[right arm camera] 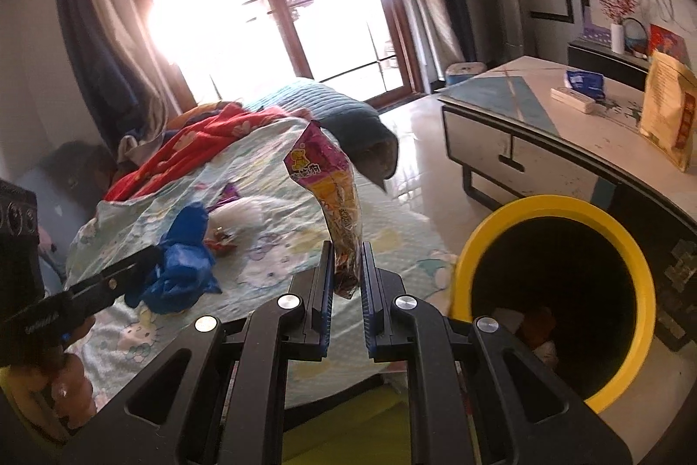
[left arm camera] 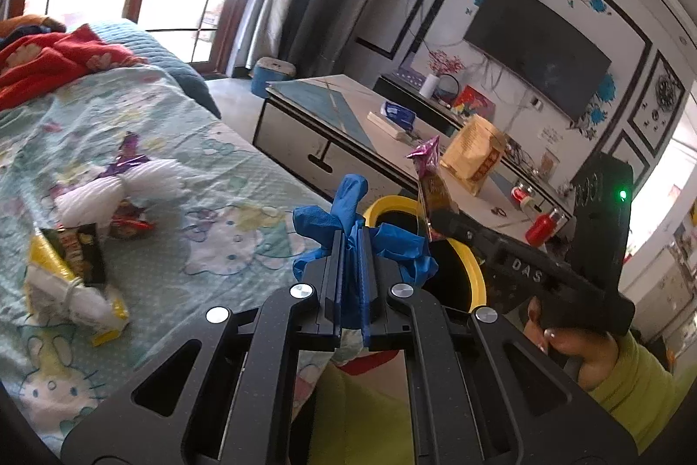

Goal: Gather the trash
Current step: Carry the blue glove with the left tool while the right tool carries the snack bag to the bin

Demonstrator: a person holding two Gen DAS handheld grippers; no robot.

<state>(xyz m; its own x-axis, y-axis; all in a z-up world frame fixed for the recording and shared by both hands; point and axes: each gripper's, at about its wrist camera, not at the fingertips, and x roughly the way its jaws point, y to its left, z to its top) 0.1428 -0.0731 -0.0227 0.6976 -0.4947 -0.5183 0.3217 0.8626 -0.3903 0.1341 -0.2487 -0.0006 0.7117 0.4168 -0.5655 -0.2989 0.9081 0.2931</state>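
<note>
In the left wrist view, the left gripper (left arm camera: 352, 242) is seen clamped shut on a crumpled blue glove (left arm camera: 348, 212). Just beyond it, at about one o'clock, a yellow-rimmed bin (left arm camera: 472, 269) is seen, its dark inside mostly hidden.

In the right wrist view, the right gripper (right arm camera: 347, 260) is closed tight on the lower end of a pink snack wrapper (right arm camera: 331, 195), which is held upright; a cartoon bear and some characters too small to read are printed on it. At three o'clock the bin (right arm camera: 627, 247) is seen open, with a few pale scraps (right arm camera: 531, 330) lying at its bottom.

Farther off, at nine o'clock in the left view, more wrappers (left arm camera: 74, 260) are left on the bed (left arm camera: 196, 160). At one o'clock a yellow paper bag (left arm camera: 472, 153) with unreadable print is stood on the low table (left arm camera: 313, 107). "DAS" is read on the right gripper's side.
</note>
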